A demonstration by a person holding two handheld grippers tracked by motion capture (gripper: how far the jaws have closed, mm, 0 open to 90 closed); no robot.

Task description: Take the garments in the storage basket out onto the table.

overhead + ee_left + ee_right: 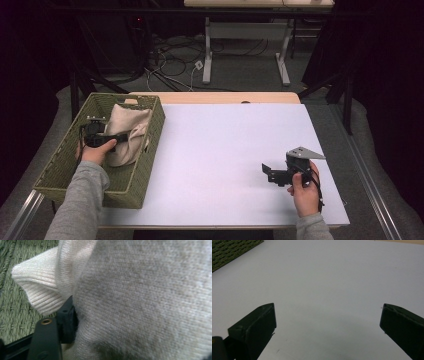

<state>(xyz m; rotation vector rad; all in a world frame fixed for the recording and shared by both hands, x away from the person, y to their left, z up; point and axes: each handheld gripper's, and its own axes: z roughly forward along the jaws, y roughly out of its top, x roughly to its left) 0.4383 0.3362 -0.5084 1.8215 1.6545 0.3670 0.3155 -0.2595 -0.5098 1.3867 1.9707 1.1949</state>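
Note:
A beige knit garment [126, 132] lies bunched inside a green woven basket [150, 165] at the table's left. My left gripper [127, 135] reaches into the basket and its jaws grip a fold of the garment. In the left gripper view the knit [140, 302] covers nearly everything, one black finger [67, 322] presses against it, a ribbed cuff [37, 295] hangs over the basket weave [10, 302], and the other finger is hidden. My right gripper [268, 172] rests low over the white tabletop [225, 150] at the right, jaws wide apart [328, 317] with nothing between them.
The basket's corner [229, 250] shows far off in the right gripper view. Bare wood [225, 97] runs along the table's far edge. Beyond it are floor cables [170, 65] and another table's white legs [207, 55]. Dark curtains flank both sides.

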